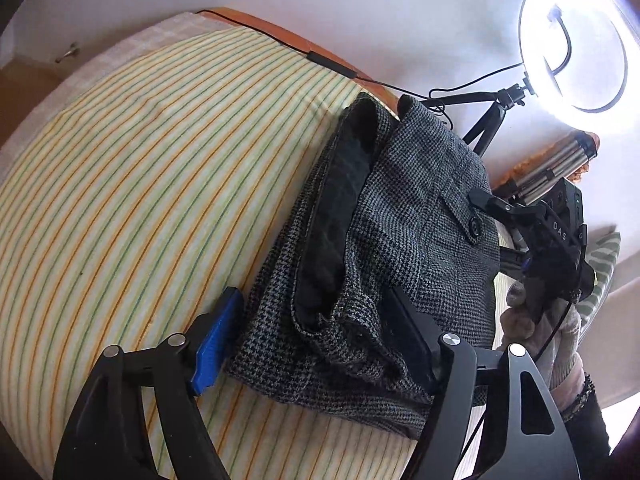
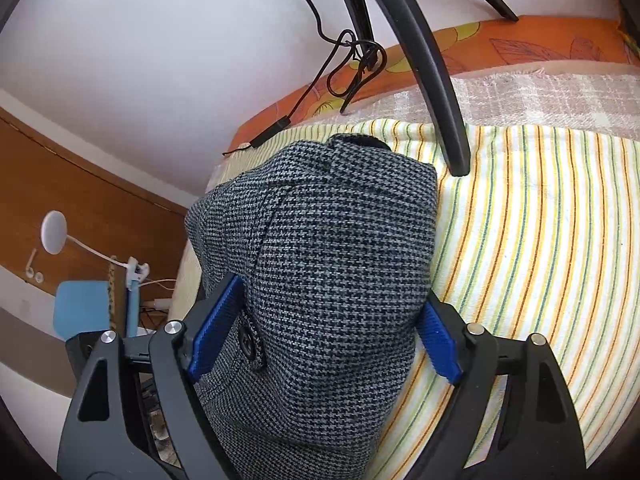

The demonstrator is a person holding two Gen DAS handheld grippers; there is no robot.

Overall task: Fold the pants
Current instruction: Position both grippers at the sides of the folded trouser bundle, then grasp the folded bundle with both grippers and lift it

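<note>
From your left wrist, the houndstooth pants (image 1: 400,216) lie bundled on the striped bedsheet (image 1: 140,184), black lining showing at the waistband. Your left gripper (image 1: 316,344) has its jaws spread around the near end of the bundle — blue pad on one side, the other finger under a fold. Your right gripper (image 1: 492,204) touches the far edge beside a ring light (image 1: 576,48).

From your right wrist, the jaws stand spread either side of the pants — whether they pinch, you cannot tell.

Glaring ring light (image 1: 573,42), fisheye-warped edges
</note>
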